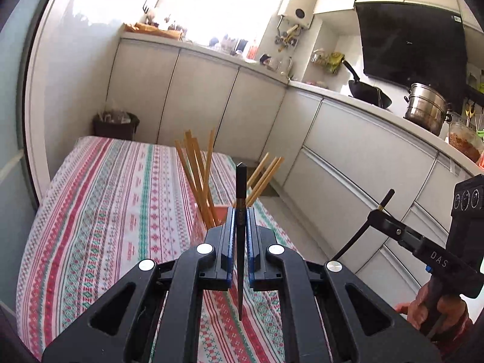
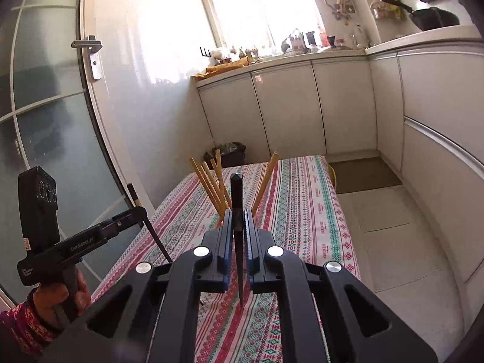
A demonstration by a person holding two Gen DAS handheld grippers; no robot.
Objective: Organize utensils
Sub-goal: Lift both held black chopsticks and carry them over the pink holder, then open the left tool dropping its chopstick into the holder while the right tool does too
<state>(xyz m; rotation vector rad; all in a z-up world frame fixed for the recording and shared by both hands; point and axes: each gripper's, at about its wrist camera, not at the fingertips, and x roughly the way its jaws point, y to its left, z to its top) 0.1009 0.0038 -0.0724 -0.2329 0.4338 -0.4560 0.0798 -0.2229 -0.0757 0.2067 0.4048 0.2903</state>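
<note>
Two black chopsticks were up off the tabletop (image 1: pixel 99 187), one in each of your tongs. Your left tongs (image 1: pixel 241 220) were squeezed tight on the left black chopstick (image 1: pixel 241 199), which stood nearly upright between the blue pads, blunt end high, thin tip hanging just above the striped cloth. Your right tongs (image 2: pixel 241 222) were clamped the same way on the right black chopstick (image 2: pixel 236 193), upright too, point down over the cloth. From the left camera, your right tongs showed off to the right side, gripping their stick at a tilt with the gold-banded end up. From the right camera, your left tongs appeared at the left edge, their stick slanting down toward the tabletop. Straight ahead of both tongs, near the middle of the tabletop, the bamboo chopsticks (image 1: pixel 198 181) fanned out of an orange holder (image 1: pixel 222 211), some leaning left, some right; the holder was mostly hidden behind your fingers. A dark bin (image 1: pixel 116 125) sat past the tabletop's far end, against the white cabinets (image 1: pixel 199 90).
</note>
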